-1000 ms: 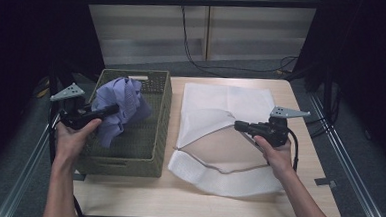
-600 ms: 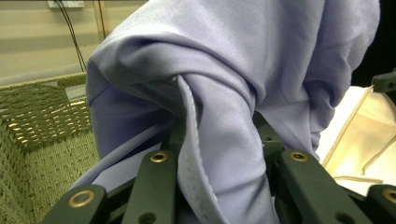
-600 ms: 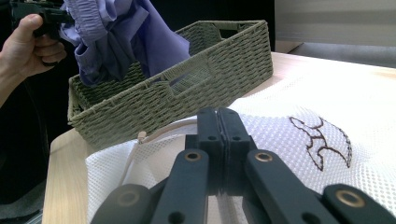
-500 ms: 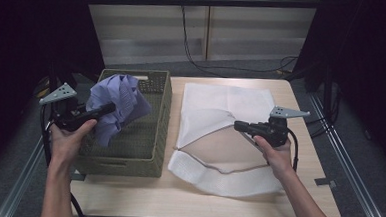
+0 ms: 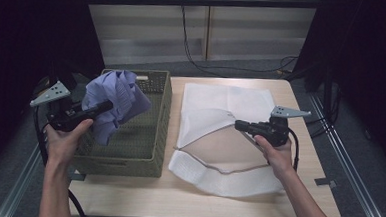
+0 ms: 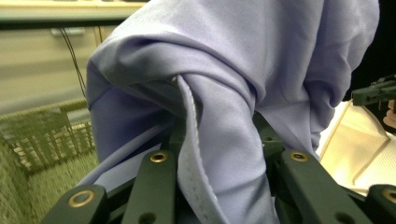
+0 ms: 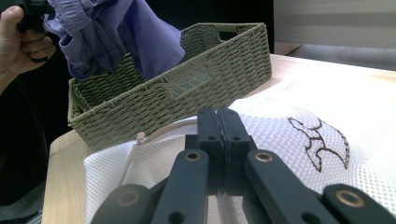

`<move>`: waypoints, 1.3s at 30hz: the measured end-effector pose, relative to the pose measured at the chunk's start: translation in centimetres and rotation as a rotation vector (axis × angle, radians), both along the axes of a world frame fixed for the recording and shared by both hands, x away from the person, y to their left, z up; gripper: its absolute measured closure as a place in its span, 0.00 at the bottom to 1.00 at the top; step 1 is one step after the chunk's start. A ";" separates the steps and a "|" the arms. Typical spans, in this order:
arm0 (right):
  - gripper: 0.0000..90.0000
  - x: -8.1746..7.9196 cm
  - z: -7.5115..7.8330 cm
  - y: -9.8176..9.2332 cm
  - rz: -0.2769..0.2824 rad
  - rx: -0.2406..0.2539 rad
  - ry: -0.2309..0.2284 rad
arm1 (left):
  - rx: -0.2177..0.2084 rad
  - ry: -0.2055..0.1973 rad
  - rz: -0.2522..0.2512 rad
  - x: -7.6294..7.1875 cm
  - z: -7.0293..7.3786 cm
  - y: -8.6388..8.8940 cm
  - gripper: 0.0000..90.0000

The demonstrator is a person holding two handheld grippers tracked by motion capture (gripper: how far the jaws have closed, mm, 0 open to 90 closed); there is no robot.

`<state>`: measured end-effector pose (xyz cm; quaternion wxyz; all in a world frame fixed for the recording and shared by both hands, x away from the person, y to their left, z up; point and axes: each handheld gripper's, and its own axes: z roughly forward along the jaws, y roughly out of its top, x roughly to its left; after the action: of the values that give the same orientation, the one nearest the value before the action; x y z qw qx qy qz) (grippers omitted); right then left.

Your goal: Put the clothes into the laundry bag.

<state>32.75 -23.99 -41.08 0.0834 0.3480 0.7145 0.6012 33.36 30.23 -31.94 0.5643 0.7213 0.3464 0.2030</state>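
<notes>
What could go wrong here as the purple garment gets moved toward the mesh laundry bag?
The purple garment hangs loosely from the left hand-held gripper, bunched between its jaws, so a trailing fold might snag on the woven basket rim. The right hand-held gripper pinches just one edge of the white mesh bag; the opening may sag or slip shut before the garment arrives.

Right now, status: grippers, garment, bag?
Left gripper shut on purple garment, held above green basket. Right gripper shut on upper layer of white mesh bag, holding its mouth open. Nothing between garment and bag.
</notes>
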 end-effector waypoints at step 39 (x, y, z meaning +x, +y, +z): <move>0.99 0.0 0.1 -0.3 -0.005 0.005 -0.004 | -0.076 -0.132 -0.079 -3.4 5.2 -1.2 0.75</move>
<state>32.71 -24.28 -40.96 0.0854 0.3486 0.7121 0.6034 29.92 29.05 -26.75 0.6204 0.6977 0.2870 0.2146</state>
